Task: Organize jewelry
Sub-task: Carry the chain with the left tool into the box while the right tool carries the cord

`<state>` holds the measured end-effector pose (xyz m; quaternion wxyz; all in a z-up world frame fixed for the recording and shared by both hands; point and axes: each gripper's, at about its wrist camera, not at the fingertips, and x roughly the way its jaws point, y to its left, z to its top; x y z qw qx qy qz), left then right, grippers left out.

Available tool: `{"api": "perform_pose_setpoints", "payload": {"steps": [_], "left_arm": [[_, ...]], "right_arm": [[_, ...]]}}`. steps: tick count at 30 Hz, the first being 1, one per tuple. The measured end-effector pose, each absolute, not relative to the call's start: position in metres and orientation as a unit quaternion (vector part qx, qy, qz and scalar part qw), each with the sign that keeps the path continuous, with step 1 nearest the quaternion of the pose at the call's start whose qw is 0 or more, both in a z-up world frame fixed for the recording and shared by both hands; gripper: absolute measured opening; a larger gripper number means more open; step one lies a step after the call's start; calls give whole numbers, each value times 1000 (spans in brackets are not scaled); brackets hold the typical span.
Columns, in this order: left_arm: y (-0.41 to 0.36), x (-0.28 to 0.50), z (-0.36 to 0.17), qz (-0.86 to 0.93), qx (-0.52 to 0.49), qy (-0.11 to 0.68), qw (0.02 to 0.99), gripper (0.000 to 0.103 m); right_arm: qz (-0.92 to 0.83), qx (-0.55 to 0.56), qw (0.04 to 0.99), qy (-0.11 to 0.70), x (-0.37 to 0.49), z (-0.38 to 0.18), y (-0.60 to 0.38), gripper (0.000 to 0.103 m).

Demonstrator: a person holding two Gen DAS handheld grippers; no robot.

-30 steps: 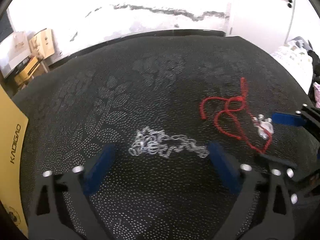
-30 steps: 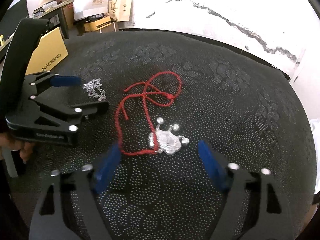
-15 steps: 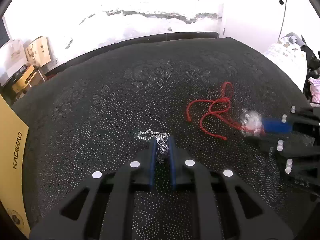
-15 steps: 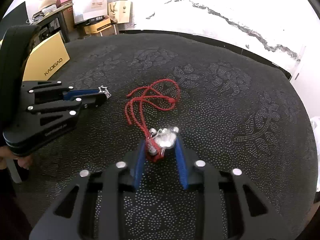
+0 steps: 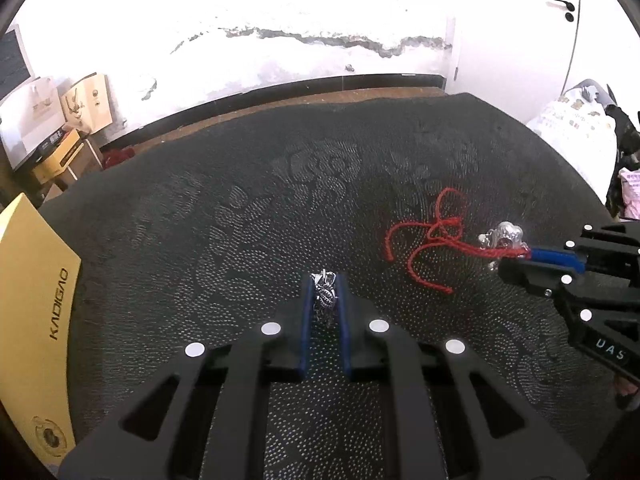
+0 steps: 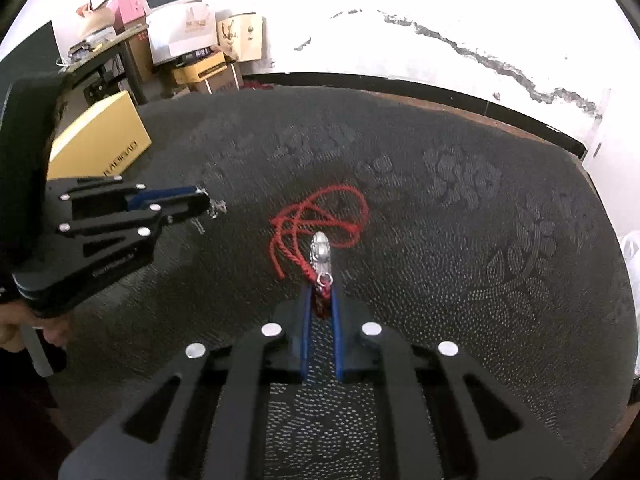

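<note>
Two hand-held grippers work over a round table covered in a dark dotted cloth [image 5: 200,248]. The left gripper [image 5: 325,286] has its blue jaws pressed together on a bunched silver chain [image 5: 325,298]; a second ago those jaws were spread wide with the chain lying loose on the cloth between them. The chain now hangs gathered in the jaws, with no length seen trailing on the cloth.

The right gripper [image 6: 320,294] is also pinched shut, gripping a red cord [image 6: 316,220] where its silver charm [image 6: 321,254] is tied. Earlier its jaws stood open around the charm. The charm now sticks out past the fingertips, and the cord trails forward over the cloth in loose loops.

A yellow box [image 5: 32,300] sits at the table's left edge.
</note>
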<state>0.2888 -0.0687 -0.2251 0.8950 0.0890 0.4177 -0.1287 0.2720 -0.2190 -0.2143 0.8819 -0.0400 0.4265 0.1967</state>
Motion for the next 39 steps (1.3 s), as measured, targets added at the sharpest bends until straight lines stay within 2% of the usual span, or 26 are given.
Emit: {"api": "perform_pose_setpoints", "payload": {"steps": [22, 39], "left_arm": [[-2, 252, -138, -74, 87, 396, 911, 11], [129, 219, -12, 6, 58, 366, 929, 11]], "right_arm": [[244, -79, 901, 351, 257, -98, -154, 9], [343, -122, 890, 275, 249, 30, -9, 9]]}}
